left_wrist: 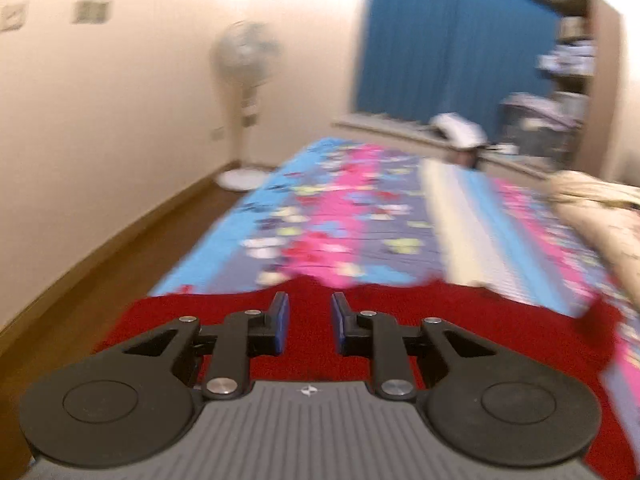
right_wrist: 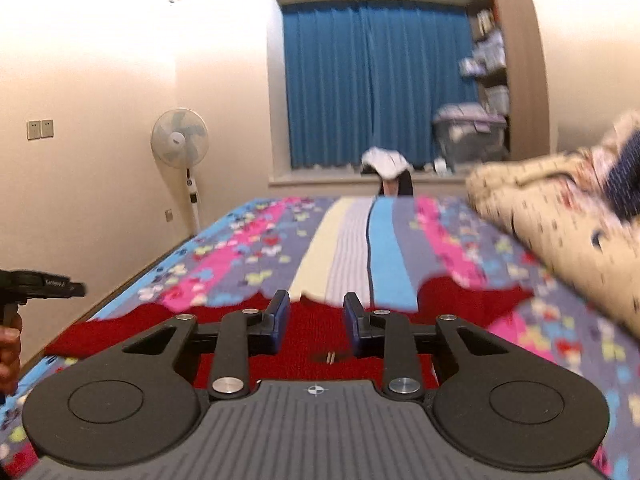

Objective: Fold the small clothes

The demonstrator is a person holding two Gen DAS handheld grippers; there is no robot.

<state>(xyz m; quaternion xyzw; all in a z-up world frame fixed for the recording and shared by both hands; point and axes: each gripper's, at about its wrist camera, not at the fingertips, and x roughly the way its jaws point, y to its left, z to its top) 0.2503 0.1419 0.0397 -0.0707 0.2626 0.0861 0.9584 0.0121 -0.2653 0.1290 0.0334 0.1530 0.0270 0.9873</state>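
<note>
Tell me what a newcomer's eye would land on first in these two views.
The red garment spread across the near end of the bed, under both the left gripper and the right gripper, whose jaws stand apart with a gap. Behind it the butterfly-print bedsheet runs in pink, blue and purple stripes towards blue curtains on the far wall. A white pedestal fan stands at the left wall, and a cream quilt is bunched up on the right.

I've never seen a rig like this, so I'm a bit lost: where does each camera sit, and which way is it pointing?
Left wrist view: sits on the left gripper, looking along its fingers over the red garment down the bed; no hand shows.
Right wrist view: sits on the right gripper, facing the curtain; a hand shows at the left edge.
Shared: garment, bed, curtain and fan.
</note>
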